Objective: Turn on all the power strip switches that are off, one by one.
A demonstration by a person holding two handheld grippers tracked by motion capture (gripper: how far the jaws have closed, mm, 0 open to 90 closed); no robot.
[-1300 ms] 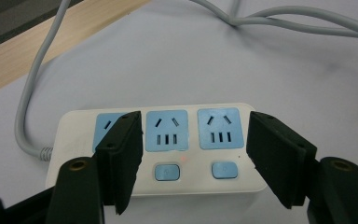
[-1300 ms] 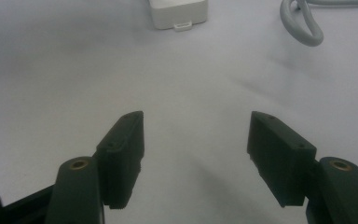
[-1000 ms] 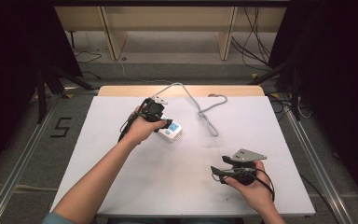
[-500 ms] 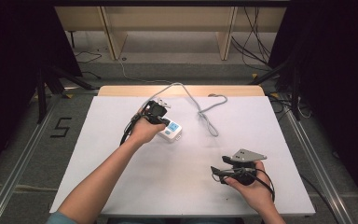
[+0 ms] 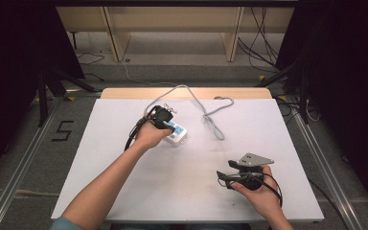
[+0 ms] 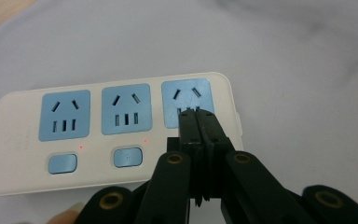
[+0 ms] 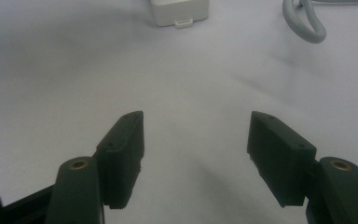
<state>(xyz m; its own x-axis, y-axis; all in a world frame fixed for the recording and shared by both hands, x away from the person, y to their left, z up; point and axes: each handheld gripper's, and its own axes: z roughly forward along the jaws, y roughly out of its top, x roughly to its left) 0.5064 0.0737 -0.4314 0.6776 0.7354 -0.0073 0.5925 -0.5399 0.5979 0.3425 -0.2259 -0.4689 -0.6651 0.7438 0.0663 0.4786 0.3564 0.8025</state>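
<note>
covering most of the scene, the white counter [image 5: 124,191] carries everything. grey cable [image 5: 211,115] loops across the far middle of the counter, running from the far edge toward the power strip [image 5: 178,135]. power strip is white with blue sockets, lying flat on the counter, left of centre and nearer the far edge than the near one. left gripper view shows three blue sockets in a row, two blue buttons below them, small red lights beside the buttons. left gripper [image 6: 197,114] held from the person's left hand [image 5: 149,135], jaws closed flat together with nothing between them, tips over the lower part of the right-hand socket as that view shows it; touching or just above, cannot tell. right gripper [image 7: 196,135] in the right hand [image 5: 261,194] near the near right corner of the counter, well apart from the strip, jaws spread wide over bare counter, nothing between them, strip's end and a cable loop far ahead.
</note>
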